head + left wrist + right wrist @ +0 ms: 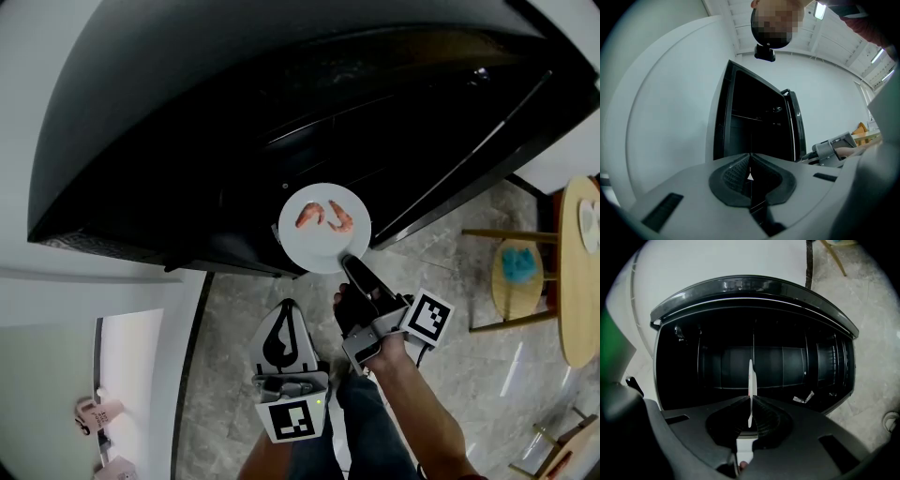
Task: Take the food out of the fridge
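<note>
Head view shows us our right tool [352, 269] clamped on the near rim of a round white plate [317, 253], which carries two pink cooked shrimp [323, 217] lying side by side. The plate is held level at the front of the open black fridge [281, 112]; we cannot tell whether it has fully cleared the opening. In the right gripper view we see the plate edge-on, pinched between the jaws, with the dark shelves far beyond it. Our left tool [288, 307] sits nearer and to the left, above the grey tiled floor [230, 319]. Its jaws are pressed together with nothing between them, and it points at the fridge.
</note>
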